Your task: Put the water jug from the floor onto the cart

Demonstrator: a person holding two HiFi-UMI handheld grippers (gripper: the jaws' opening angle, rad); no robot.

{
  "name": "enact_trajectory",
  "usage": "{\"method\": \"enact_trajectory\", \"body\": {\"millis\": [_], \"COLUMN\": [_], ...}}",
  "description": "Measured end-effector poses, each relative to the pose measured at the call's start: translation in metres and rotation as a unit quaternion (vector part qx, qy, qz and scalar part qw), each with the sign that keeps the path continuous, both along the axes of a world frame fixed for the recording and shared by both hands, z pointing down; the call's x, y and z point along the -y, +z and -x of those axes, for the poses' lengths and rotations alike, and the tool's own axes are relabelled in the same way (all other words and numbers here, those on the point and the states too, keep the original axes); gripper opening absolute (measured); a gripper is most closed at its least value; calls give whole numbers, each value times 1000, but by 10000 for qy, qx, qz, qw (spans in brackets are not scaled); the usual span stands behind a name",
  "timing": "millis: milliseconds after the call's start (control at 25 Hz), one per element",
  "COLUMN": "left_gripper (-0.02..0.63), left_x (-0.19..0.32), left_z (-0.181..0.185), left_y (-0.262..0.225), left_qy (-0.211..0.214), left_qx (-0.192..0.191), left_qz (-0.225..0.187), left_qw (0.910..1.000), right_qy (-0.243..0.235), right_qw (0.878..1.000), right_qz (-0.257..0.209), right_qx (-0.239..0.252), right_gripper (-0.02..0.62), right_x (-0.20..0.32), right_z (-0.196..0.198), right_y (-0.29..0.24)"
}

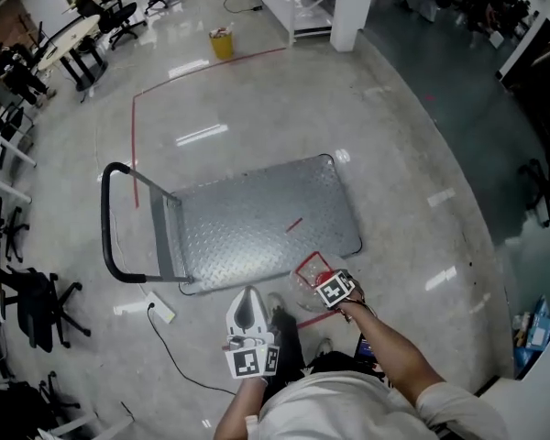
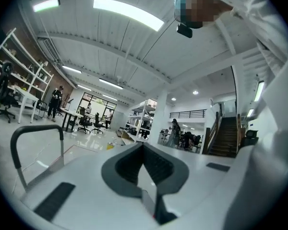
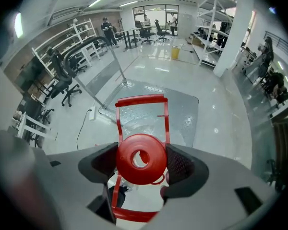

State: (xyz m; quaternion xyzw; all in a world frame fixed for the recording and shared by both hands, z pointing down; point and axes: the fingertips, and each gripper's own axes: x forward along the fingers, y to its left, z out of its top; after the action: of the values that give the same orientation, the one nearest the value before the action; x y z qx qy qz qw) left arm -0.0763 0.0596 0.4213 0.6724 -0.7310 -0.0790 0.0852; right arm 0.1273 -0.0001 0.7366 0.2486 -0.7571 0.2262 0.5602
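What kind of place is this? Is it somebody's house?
Not a house; probably a big open office or workshop. There are desks with rolling chairs, tall metal shelves, and a flat cart.

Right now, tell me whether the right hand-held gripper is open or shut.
Shut on the water jug: the right gripper view shows the right hand-held gripper with both jaws against its red cap.

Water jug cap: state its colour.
The cap is red; the right gripper view shows it best.

No readable text, label or number shows anywhere.
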Motion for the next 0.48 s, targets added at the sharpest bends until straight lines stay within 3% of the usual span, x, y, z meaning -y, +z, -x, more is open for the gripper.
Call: {"method": "enact_trajectory", "body": {"millis": [240, 480], "left_gripper": [3, 3], "left_x": [75, 114], "left_z": [37, 48], "left_y": [-8, -7], "left_qy": [428, 491], "left_qx": [45, 66], "left_qz": [-101, -28], "left_qw": [9990, 9988], "right_qy": [155, 131], "right_qw": [9998, 9998], "right_qz": [-83, -120], "right_qx": [17, -42], "right_gripper": [304, 304], "right_x": [63, 117], "right_z": [29, 52], "right_y": [-12, -5]}}
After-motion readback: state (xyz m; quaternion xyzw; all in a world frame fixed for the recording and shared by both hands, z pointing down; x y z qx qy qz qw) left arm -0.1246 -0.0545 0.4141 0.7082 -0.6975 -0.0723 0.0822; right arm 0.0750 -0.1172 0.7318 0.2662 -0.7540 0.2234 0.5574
